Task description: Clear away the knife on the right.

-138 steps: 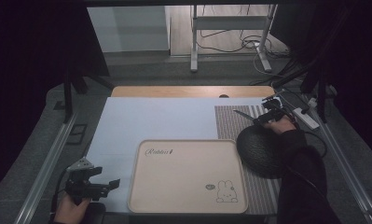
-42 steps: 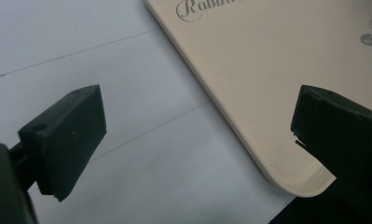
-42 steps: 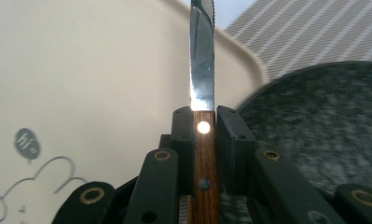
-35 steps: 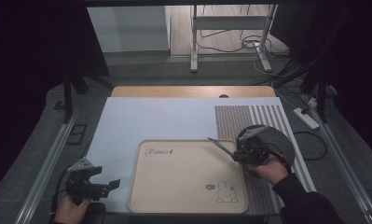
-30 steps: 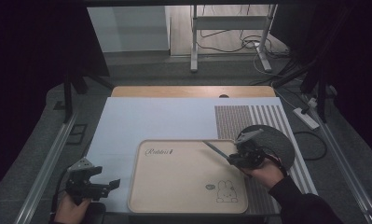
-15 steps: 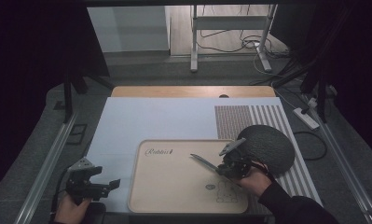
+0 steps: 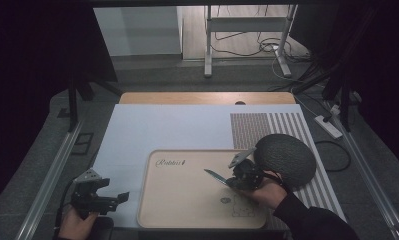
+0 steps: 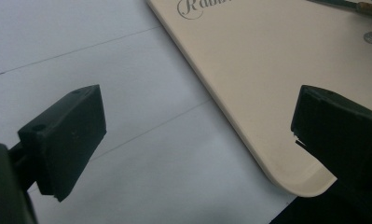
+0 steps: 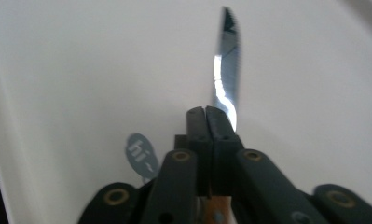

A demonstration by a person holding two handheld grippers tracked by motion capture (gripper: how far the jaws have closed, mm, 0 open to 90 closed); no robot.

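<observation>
The knife (image 7: 216,176) is over the middle of the tray (image 7: 187,205), held by the right gripper (image 7: 235,181), whose jaws are pressed together on the handle end, so that the blade points toward ten o'clock. If the step is to lay the knife on the tray, which I can only judge, it is best to lower it flat and level, and to release only when the blade rests on the surface, because a thin blade can tip or slide on such a smooth board. In the right gripper view the blade is shiny steel, narrow, slightly curved, with a fine serrated edge, and the handle looks like wood. The tray is cream, matte, with rounded corners and a printed word. At three o'clock from it lies a dark round mat (image 7: 285,159) on a striped cloth (image 7: 267,125). The left gripper (image 7: 121,198) waits at eight o'clock, its jaws wide apart and holding nothing.
</observation>
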